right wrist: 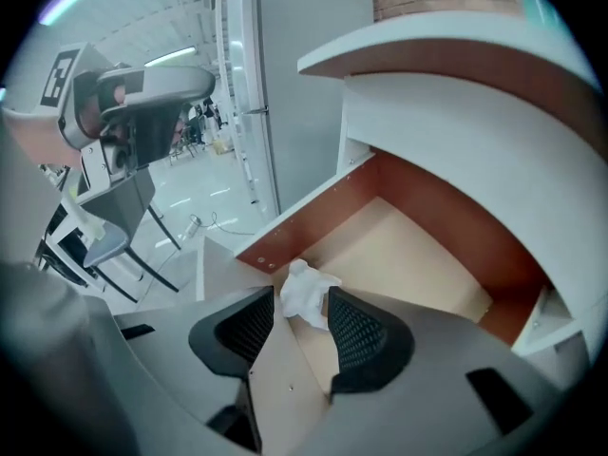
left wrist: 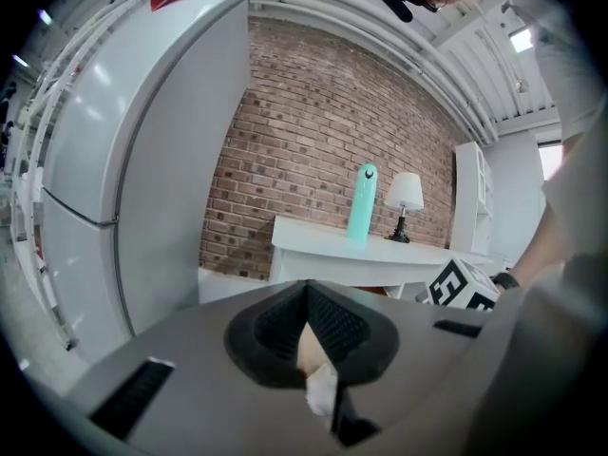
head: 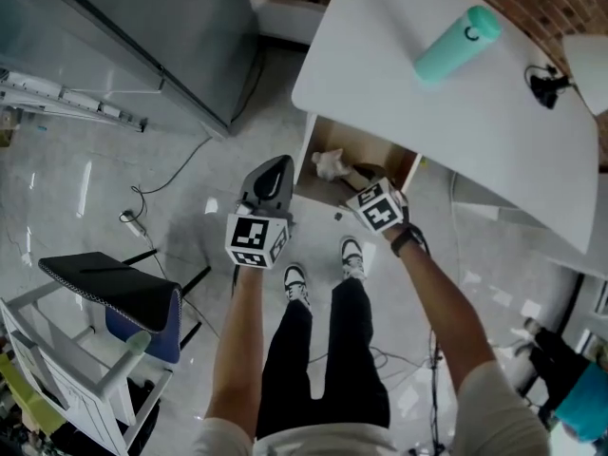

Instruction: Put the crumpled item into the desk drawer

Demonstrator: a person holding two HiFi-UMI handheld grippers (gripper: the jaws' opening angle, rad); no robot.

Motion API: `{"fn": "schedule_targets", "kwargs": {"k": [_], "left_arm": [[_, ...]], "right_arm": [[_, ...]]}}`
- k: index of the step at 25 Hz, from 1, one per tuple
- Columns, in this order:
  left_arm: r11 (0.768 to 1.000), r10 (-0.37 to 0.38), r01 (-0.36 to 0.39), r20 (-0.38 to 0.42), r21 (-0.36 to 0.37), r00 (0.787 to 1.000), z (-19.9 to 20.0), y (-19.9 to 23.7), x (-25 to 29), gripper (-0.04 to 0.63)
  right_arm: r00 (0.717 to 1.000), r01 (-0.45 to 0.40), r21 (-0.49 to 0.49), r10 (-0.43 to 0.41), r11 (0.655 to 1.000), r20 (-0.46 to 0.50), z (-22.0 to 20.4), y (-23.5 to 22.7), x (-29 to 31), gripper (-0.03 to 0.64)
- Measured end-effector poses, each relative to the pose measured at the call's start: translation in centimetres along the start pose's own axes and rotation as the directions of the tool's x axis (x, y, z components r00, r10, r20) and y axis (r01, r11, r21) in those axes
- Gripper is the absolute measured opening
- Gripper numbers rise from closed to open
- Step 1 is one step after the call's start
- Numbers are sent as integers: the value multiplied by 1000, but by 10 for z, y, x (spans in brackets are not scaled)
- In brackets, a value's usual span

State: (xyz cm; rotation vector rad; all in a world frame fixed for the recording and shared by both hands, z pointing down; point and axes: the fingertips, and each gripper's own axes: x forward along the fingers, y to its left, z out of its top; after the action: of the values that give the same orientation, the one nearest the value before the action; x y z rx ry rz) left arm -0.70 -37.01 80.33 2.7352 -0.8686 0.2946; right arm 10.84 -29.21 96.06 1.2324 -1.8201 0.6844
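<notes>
The white crumpled item (head: pixel 328 164) lies in the open desk drawer (head: pixel 306 160), near its front left corner. In the right gripper view the crumpled item (right wrist: pixel 306 293) shows on the drawer floor (right wrist: pixel 408 255) between my right gripper's (right wrist: pixel 302 299) open jaws, and the pads do not press on it. In the head view the right gripper (head: pixel 364 180) hangs over the drawer, pointing steeply down. My left gripper (head: pixel 277 171) stands just left of the drawer with its tips together and nothing held. Through its narrow gap in the left gripper view (left wrist: pixel 306 297), a bit of the crumpled item (left wrist: pixel 323 388) shows.
A teal bottle (head: pixel 456 44) lies on the white desk top (head: pixel 380 55), with a lamp (left wrist: pixel 406 193) further along. A tall grey fridge (left wrist: pixel 123 160) stands to the left. A chair (head: pixel 123 293) and floor cables (head: pixel 142 221) are behind left. The person's feet (head: pixel 323 269) stand before the drawer.
</notes>
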Motion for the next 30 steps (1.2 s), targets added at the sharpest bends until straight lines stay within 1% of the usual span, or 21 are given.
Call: {"fn": "schedule_targets", "kwargs": {"k": [6, 12, 14, 17, 20, 23, 27, 30], "left_arm": [[999, 37, -37, -21, -15, 999, 32, -10, -24, -6], [998, 54, -55, -27, -20, 998, 76, -34, -52, -6], [998, 59, -60, -26, -26, 998, 95, -43, -63, -6], [996, 74, -75, -39, -37, 997, 121, -47, -84, -6], [996, 89, -89, -50, 5, 995, 149, -53, -105, -6], [994, 107, -106, -57, 34, 993, 184, -65, -119, -6], [988, 147, -146, -23, 60, 989, 232, -77, -136, -6], [986, 155, -155, 1, 66, 988, 260, -81, -145, -6]], "right_arm": [[995, 9, 17, -10, 1000, 101, 31, 21, -60, 160], [975, 15, 46, -25, 999, 221, 71, 39, -128, 160], [967, 30, 66, -46, 997, 251, 85, 45, -154, 160], [953, 76, 107, -104, 991, 286, 105, 49, -195, 160], [927, 108, 162, -158, 981, 340, 123, 45, -240, 160], [888, 130, 209, -207, 969, 410, 147, 35, -292, 160], [838, 151, 227, -246, 962, 487, 183, 32, -348, 160], [799, 153, 238, -262, 959, 542, 207, 33, -382, 159]]}}
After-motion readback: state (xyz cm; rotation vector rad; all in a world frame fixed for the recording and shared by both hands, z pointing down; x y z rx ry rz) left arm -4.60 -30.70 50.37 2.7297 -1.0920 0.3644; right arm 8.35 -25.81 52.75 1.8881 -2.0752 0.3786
